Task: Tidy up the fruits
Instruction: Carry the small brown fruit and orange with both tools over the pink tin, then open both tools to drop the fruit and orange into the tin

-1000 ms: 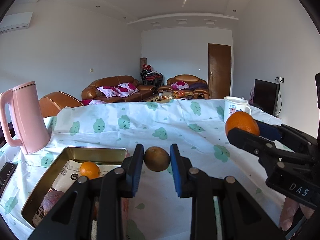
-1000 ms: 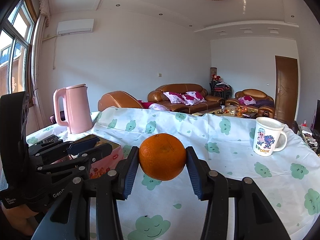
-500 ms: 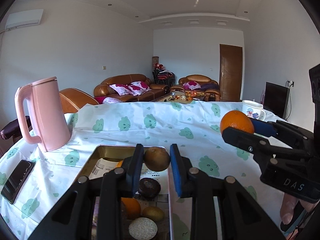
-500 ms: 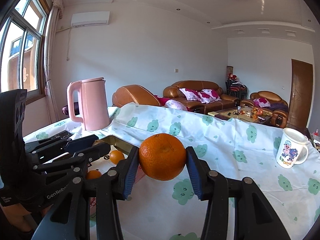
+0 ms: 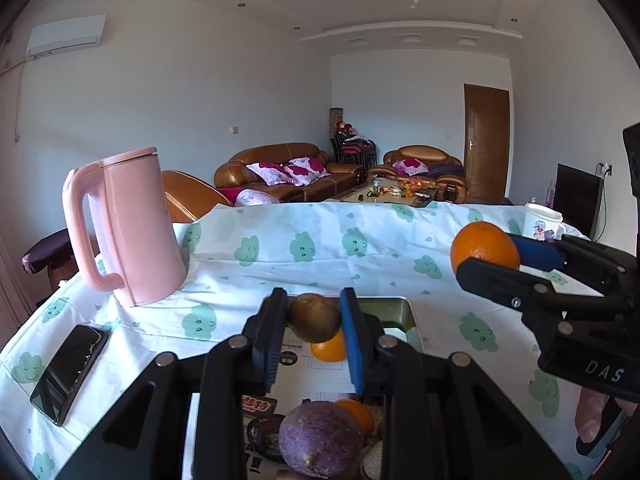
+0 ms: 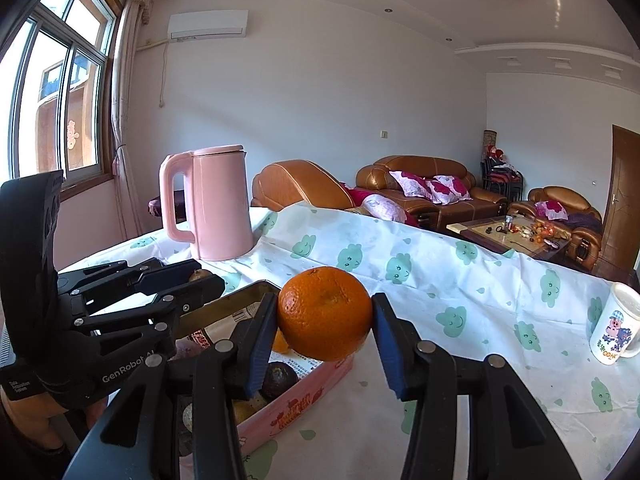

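Left wrist view: left tongs (image 5: 314, 334) clamped on a small brown kiwi (image 5: 313, 317), pads at its widest girth, fruit held above the far end of the tin box (image 5: 409, 312). Kiwi reads as light, slightly soft under a fuzzy skin; a firm squeeze would likely bruise it, so the mid-body hold looks right. Below in the box: a purple passion fruit (image 5: 320, 438), two small oranges (image 5: 330, 347), some darker fruit. Pink kettle (image 5: 128, 228) and a phone (image 5: 70, 372) sit on the tabletop (image 5: 320, 248) to the left of the box.

Right wrist view: right tongs (image 6: 325, 342) grip a large orange (image 6: 325, 313) across its equator, held over the box's near right rim (image 6: 296, 394). Orange looks heavier, firm, with pebbled rind giving decent friction; round, so it may roll once released. Better set low among the other fruit than dropped. A mug (image 6: 614, 330) stands well apart to the right.
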Tool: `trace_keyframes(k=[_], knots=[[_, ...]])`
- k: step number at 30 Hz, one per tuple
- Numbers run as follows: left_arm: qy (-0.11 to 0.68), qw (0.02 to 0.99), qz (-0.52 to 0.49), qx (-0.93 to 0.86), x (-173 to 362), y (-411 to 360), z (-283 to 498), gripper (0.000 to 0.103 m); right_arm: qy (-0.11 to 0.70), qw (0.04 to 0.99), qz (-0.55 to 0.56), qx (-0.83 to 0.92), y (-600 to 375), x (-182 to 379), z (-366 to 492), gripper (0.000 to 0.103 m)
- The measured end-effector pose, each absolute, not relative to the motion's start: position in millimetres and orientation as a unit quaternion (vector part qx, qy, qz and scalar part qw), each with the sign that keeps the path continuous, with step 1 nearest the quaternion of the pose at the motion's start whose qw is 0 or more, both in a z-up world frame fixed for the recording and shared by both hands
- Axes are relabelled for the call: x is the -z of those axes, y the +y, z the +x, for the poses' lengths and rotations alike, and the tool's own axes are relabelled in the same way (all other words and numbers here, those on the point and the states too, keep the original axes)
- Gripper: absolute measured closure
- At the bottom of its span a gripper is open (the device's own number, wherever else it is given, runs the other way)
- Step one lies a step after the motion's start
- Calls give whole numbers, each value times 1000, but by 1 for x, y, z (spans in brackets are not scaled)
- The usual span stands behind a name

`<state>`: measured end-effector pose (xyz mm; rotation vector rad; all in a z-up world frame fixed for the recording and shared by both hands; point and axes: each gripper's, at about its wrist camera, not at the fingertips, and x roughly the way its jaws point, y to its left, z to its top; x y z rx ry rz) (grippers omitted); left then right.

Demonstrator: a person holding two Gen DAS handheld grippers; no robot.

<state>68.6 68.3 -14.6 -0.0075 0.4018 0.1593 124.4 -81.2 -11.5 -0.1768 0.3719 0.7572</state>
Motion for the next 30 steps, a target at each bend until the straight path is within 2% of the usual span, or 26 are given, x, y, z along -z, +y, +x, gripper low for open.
trace_keyframes(k=[14,30], knots=[[248,964,-26,-94,25,107,92,75,219,894,-96,-380,-36,30,143,54],[323,942,-6,-91,48,111,116,74,318,859,-112,-386,-4,74,170,53]])
